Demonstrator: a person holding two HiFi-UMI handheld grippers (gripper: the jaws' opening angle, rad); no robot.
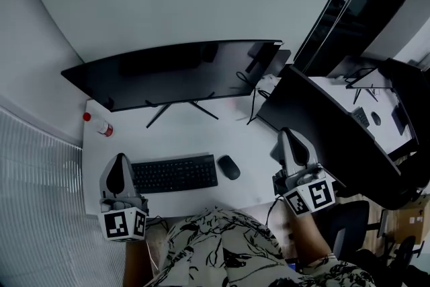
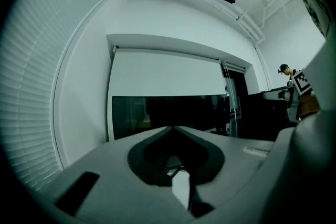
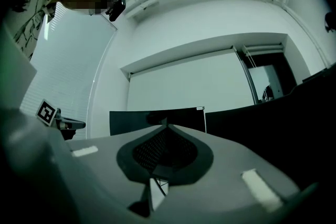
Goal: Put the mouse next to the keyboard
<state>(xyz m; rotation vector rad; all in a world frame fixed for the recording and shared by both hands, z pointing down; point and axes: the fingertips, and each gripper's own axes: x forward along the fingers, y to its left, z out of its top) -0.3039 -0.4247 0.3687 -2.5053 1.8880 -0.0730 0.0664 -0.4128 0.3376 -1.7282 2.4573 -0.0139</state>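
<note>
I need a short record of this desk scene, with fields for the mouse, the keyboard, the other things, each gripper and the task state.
mouse: black, on the white desk, just right of the keyboard, not touching it
keyboard: black, near the front edge, before the curved monitor
other things: red-capped bottle at the left; second dark monitor at the right
left gripper: jaws together, empty, left of the keyboard
right gripper: jaws together, empty, right of the mouse
task state: mouse lies next to keyboard

curved monitor (image 1: 168, 74) at desk (image 1: 250, 144) rear, bottle (image 1: 103, 128) w/ red cap far left
</note>
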